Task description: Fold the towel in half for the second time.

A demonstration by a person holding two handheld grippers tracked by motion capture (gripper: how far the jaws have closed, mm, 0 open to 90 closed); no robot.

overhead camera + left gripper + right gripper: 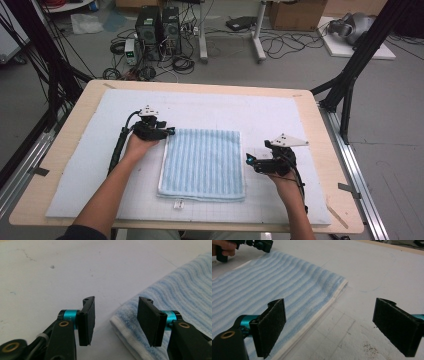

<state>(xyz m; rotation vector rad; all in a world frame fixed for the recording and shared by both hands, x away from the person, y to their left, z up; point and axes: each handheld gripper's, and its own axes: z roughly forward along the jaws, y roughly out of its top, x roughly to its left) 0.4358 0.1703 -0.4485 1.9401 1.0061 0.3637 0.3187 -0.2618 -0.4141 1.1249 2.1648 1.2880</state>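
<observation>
Towel (202,163) flat mid-table, left claw (170,131) half-parted at its far-left corner (nothing pinched yet), right claw (248,160) wide open beside the right edge; best to bite both layers squarely.

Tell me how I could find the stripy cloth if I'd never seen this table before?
Look at the wooden table and the big white mat covering most of it. In the middle of the mat, between the left gripper and the right gripper, lies the folded towel. It is the only soft thing there: pale blue with stripes and a white hem.
</observation>
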